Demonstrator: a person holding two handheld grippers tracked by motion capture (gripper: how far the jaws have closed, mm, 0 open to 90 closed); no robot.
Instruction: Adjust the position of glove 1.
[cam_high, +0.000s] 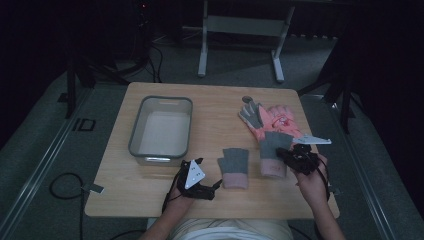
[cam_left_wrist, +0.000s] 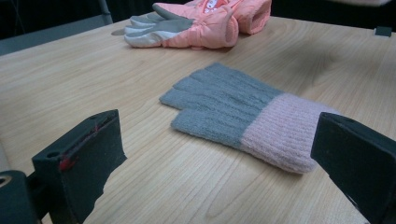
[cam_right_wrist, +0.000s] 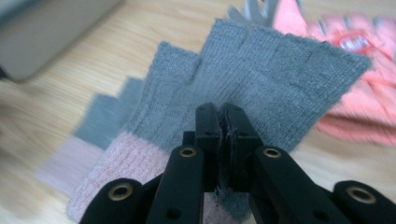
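- Right tongs (cam_right_wrist: 219, 122) are pinching a grey-and-pink knit glove (cam_right_wrist: 261, 79) near the bench's (cam_high: 210, 95) right edge (lifting it clear).
- Left tongs (cam_left_wrist: 219, 154) are waiting spread at the front edge, facing its mate (cam_left_wrist: 243, 114).

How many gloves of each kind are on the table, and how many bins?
Grey knit gloves with pink cuffs: 2, one lying flat, one pinched in the right gripper at.
Orange padded gloves: 2, as far as the overlapping pile shows.
Grey bins: 1.
Total: 5.
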